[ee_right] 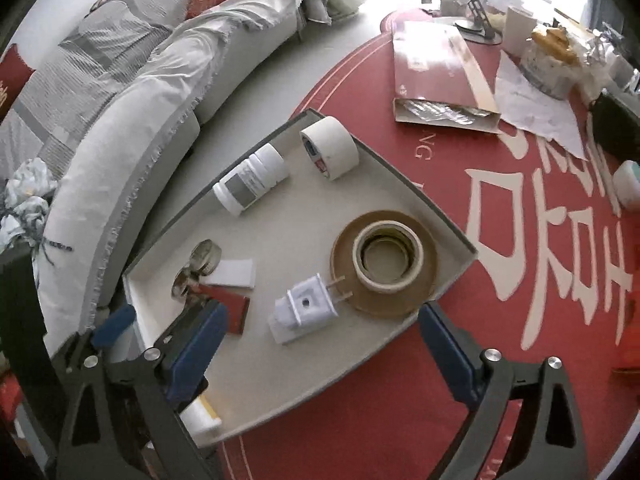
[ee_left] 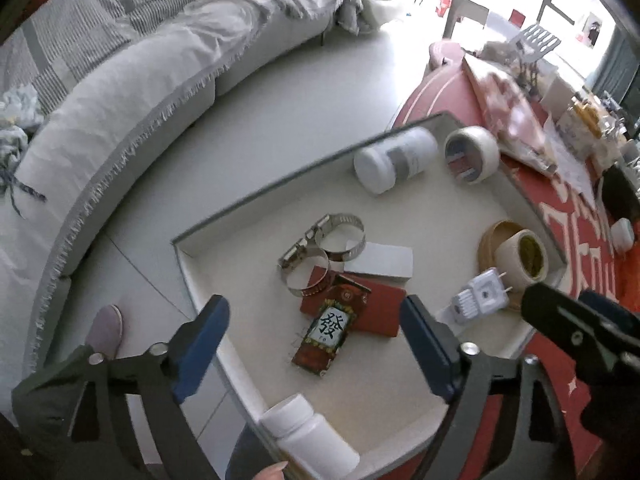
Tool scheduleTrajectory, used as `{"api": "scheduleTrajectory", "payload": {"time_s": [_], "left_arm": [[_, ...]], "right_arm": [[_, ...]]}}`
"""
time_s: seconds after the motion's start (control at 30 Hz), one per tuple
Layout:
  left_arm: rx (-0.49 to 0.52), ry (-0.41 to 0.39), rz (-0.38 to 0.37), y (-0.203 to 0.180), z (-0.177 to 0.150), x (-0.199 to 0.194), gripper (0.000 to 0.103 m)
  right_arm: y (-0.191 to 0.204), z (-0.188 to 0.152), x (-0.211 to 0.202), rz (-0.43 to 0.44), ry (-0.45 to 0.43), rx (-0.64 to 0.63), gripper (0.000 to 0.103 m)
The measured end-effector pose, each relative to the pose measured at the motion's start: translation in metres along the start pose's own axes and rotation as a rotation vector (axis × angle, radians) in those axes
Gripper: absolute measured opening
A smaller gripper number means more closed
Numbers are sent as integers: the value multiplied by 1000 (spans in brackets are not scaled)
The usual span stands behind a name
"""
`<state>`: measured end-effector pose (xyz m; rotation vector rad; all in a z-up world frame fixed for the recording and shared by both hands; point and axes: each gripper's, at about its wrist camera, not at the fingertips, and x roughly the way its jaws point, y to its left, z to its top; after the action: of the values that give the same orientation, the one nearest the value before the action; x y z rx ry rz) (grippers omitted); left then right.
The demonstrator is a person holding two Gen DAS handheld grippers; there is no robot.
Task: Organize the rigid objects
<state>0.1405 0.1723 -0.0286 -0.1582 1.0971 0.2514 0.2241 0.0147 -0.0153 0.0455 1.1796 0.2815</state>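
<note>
Left wrist view: the left gripper (ee_left: 312, 344) hung wide open and empty above the tray (ee_left: 256, 196), over the mahjong-print card pack (ee_left: 329, 326) near its middle; light, stiff, best pinched across its long edges.

Right wrist view: the right gripper (ee_right: 320, 344) gaped empty above the tray's near edge, the white plug adapter (ee_right: 306, 306) just beyond; hard, slick, graspable across its flat sides.

Shallow grey tray (ee_right: 452, 236) on red counter (ee_right: 400, 420). Far end: white jar (ee_right: 250, 182) on side, beside cream tape roll (ee_right: 330, 148). Right side: brown tape roll (ee_right: 384, 262) flat, smaller cream roll (ee_right: 388, 256) on top; white plug (ee_right: 306, 308) touching it, prongs toward it. Middle: two metal hose clamps (ee_left: 322, 250), white card (ee_left: 380, 260), red box (ee_left: 360, 308), printed pack (ee_left: 330, 328) overlapping. Near edge: white bottle (ee_left: 310, 436) on side.
</note>
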Motion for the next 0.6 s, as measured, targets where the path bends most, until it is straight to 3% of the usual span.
{"api": "scheduleTrajectory", "payload": {"time_s": [0.07, 0.17, 0.27, 0.3, 0.47, 0.6], "left_arm": [[-16, -52, -31, 3, -1, -22, 96], [-37, -140, -61, 10, -10, -58, 102], [-63, -51, -193, 19, -14, -68, 102], [-80, -9, -194, 19, -14, -67, 102], [-113, 117, -64, 25, -16, -69, 102], [-125, 135, 1, 31, -14, -84, 102]], "right_arm": [[-3, -5, -12, -4, -8, 17, 102], [-8, -12, -37, 16, -60, 69, 102], [-6, -14, -56, 3, -75, 88, 102], [-5, -13, -59, -5, -73, 80, 102], [5, -6, -65, -90, 47, 30, 102], [20, 0, -75, -69, 113, -28, 102]]}}
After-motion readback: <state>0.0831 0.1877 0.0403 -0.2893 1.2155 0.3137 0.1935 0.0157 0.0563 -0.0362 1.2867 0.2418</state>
